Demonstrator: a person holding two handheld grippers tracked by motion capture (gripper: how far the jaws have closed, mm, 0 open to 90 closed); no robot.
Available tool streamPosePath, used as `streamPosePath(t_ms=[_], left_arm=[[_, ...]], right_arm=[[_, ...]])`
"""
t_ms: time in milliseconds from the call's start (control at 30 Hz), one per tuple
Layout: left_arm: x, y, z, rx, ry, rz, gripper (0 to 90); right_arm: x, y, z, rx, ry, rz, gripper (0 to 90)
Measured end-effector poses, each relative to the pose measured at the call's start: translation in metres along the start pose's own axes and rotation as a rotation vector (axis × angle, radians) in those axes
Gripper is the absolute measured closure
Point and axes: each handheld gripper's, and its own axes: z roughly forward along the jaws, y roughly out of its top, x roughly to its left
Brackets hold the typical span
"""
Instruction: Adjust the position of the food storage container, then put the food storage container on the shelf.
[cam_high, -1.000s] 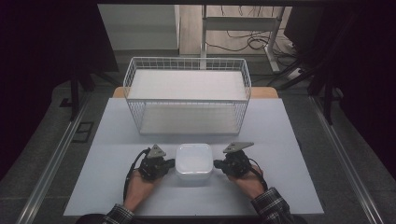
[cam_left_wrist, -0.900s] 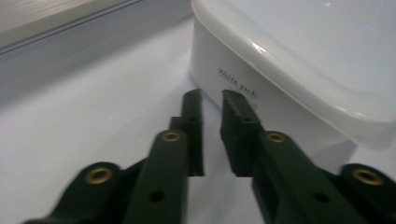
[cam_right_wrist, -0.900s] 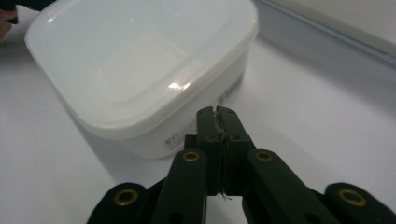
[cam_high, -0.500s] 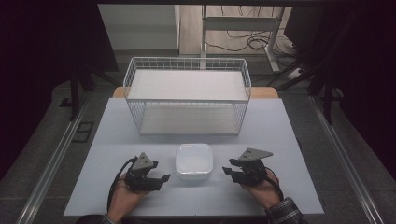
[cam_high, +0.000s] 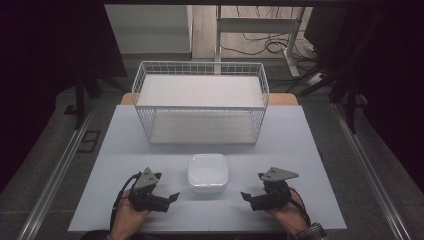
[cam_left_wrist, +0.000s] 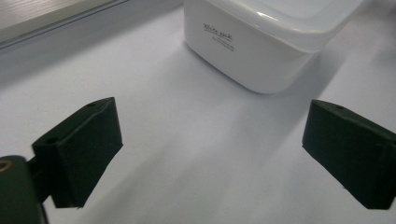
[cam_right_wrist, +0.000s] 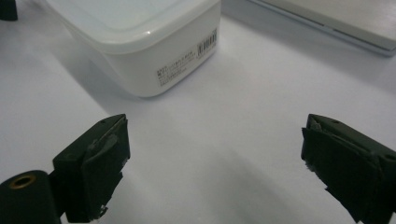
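A white lidded plastic container (cam_high: 207, 173) sits on the pale tabletop (cam_high: 300, 150), near its front edge and just in front of a white wire basket (cam_high: 200, 102) that stands farther back. The left hand-held gripper (cam_high: 170, 197) lies to the container's left, apart from it, pointing toward it; its jaws have just been opening and stand wide apart with nothing between them. In the left gripper view the container (cam_left_wrist: 261, 42) stands beyond the jaws, its side bearing small printed script, with bare tabletop between. The right hand-held gripper (cam_high: 247, 196) lies to the container's right, likewise clear of it and aimed inward; its jaws have also just been opening and are spread wide, empty. In the right gripper view the container (cam_right_wrist: 149, 46) shows a barcode label on its side, with its lid seated on top. Each gripper rests in a hand low over the tabletop.
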Motion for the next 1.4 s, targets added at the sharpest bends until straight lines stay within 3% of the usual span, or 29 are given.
streamPosePath(t_ms=[100, 233, 333, 467, 600, 733, 900, 1033, 1267, 1400], left_arm=[[0.002, 0.000, 0.000, -0.017, -0.004, -0.014, 2.8], [0.004, 0.000, -0.001, -0.039, 0.005, -0.004, 1.7], [0.003, 0.000, 0.000, -0.016, 0.022, 0.004, 1.8], [0.002, 0.003, 0.001, -0.002, 0.012, -0.004, 2.5], [0.001, 0.006, 0.001, 0.009, -0.010, -0.024, 2.8], [0.002, 0.012, -0.001, -0.001, -0.088, -0.070, 4.4], [-0.001, 0.019, -0.002, -0.003, -0.097, -0.059, 3.2], [-0.002, 0.023, 0.001, -0.009, -0.145, -0.076, 3.1], [-0.004, 0.037, 0.008, -0.003, -0.134, -0.051, 5.9], [-0.002, 0.042, 0.012, -0.008, -0.125, -0.062, 7.2]], right_arm=[[-0.001, 0.000, 0.002, 0.007, -0.001, -0.003, 5.4], [-0.001, 0.001, 0.002, -0.002, 0.011, -0.001, 4.8], [-0.002, 0.001, 0.002, -0.007, 0.019, 0.012, 4.8], [-0.002, 0.002, 0.003, -0.005, 0.027, 0.011, 4.8], [0.000, 0.005, 0.003, -0.007, 0.036, 0.011, 4.7], [0.000, 0.009, 0.005, -0.014, 0.053, 0.019, 4.8], [0.004, 0.015, 0.008, -0.003, 0.060, 0.017, 4.3], [0.005, 0.022, 0.011, 0.016, 0.086, 0.030, 4.0], [0.008, 0.034, 0.017, 0.023, 0.118, 0.064, 1.0], [0.012, 0.040, 0.021, 0.025, 0.105, 0.044, 2.7]])
